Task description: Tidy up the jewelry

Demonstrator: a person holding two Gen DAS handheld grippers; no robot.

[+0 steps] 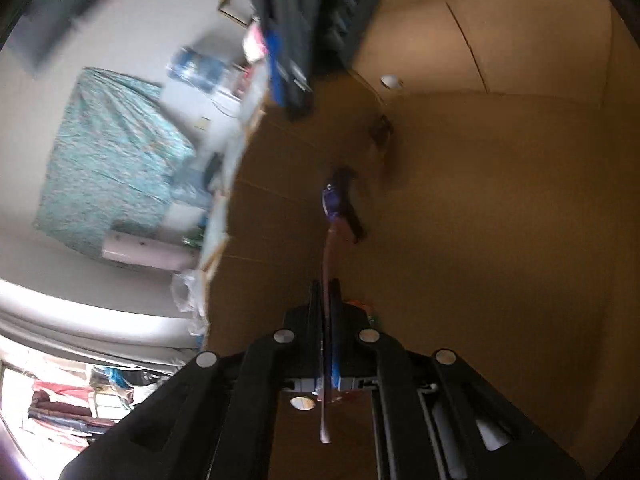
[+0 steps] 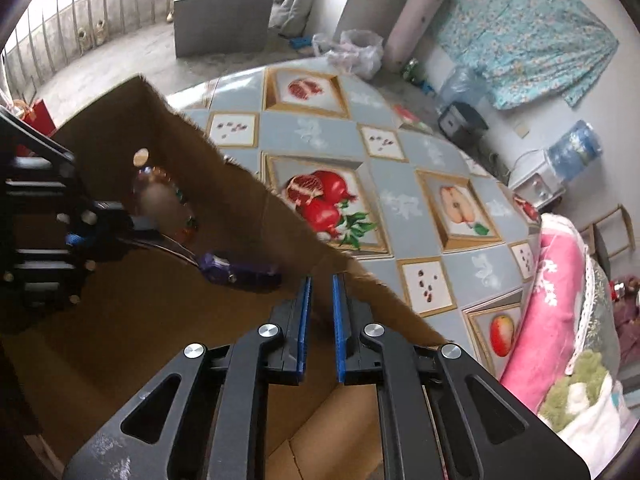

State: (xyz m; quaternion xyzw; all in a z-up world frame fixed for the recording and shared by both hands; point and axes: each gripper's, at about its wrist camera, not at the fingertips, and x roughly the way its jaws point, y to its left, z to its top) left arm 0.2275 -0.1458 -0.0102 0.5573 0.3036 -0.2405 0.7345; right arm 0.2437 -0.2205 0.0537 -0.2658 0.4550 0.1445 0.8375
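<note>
- Left gripper (image 1: 327,284): jaws closed on a thin pinkish strap (image 1: 329,252) that runs forward from between the blue pads; a short tail of the strap hangs back below the jaws.
- Watch (image 1: 334,196): the strap ends in a purple case, rounded, glossy, with a small pale glint on its face. A darker purple band continues past the case. In the right wrist view the watch (image 2: 224,268) lies low inside the box, close to the floor; whether it touches the floor cannot be told.
- Right gripper (image 2: 321,284): jaws slightly apart, blue pads parallel, nothing between them. It hovers above the box's near wall, pointing steeply down. No earlier view is given.
- Box (image 2: 168,128): brown cardboard, open-topped, with a round hole in one wall. The left gripper (image 2: 100,224) reaches in from the side.
- Other jewelry (image 2: 164,196): a blurred beaded piece, amber and green, lies deeper in the box beyond the watch. A small dark object (image 1: 380,128) and a small white one (image 1: 391,81) also lie on the floor; both are too blurred to name.
- Counter (image 2: 400,196): covered by a grey cloth printed with framed fruit; the box stands on it.
- Bed (image 2: 520,32): teal floral cover, well beyond the counter.
</note>
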